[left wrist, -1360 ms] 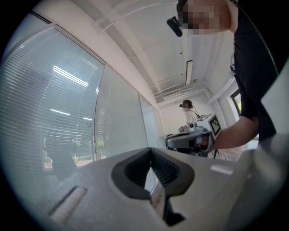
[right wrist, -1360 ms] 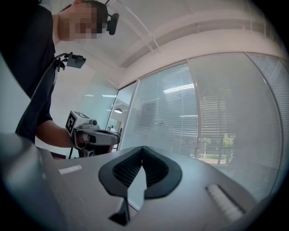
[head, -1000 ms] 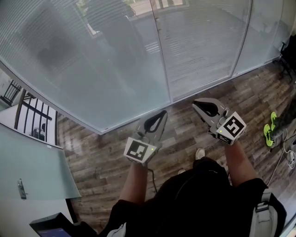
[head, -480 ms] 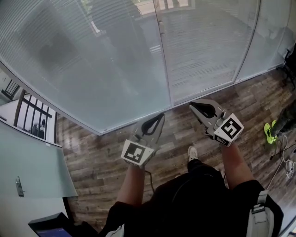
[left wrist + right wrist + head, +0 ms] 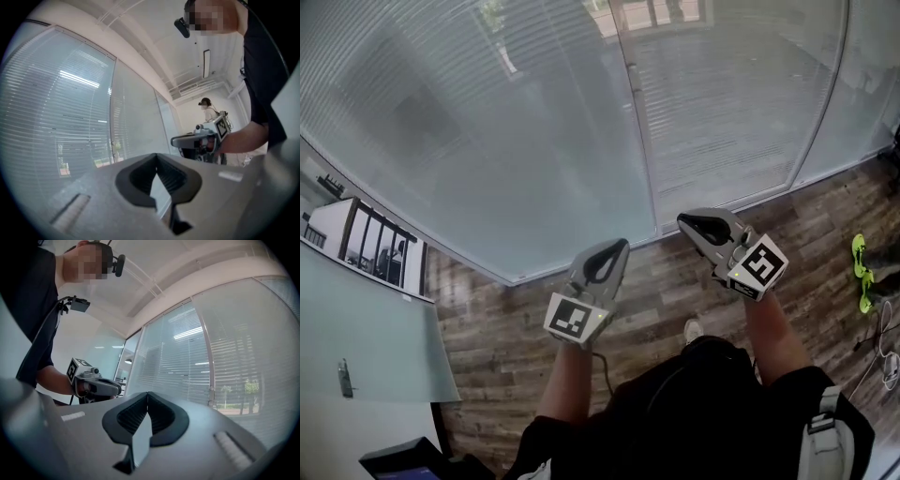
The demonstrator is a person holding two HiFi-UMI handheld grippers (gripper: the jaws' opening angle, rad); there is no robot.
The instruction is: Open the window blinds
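Closest to the head camera, my dark shirt (image 5: pixel 703 403) is filling the bottom of the view, and both bare forearms are reaching forward from it. Just ahead, I am holding the left gripper (image 5: pixel 621 245) with its jaws clenched together, tips meeting and nothing between them. Beside it, the right gripper (image 5: pixel 683 222) is likewise pinching shut on nothing. Both are pointing toward the window wall and hanging over the wooden floor (image 5: pixel 497 319), apart from each other and touching nothing. Off to the right, two bright green things (image 5: pixel 862 272), too small for me to identify, are lying on the planks. Beyond the gripper tips, the window blinds (image 5: pixel 487 141) are hanging lowered right down to the floor, their horizontal slats showing as fine lines, and a pale upright frame post (image 5: pixel 642 141) is dividing them; neither gripper is reaching them. Through the slats in the right gripper view, trees are showing faintly outside. Farthest off in the left gripper view, another person (image 5: pixel 206 107) is standing near the far wall.
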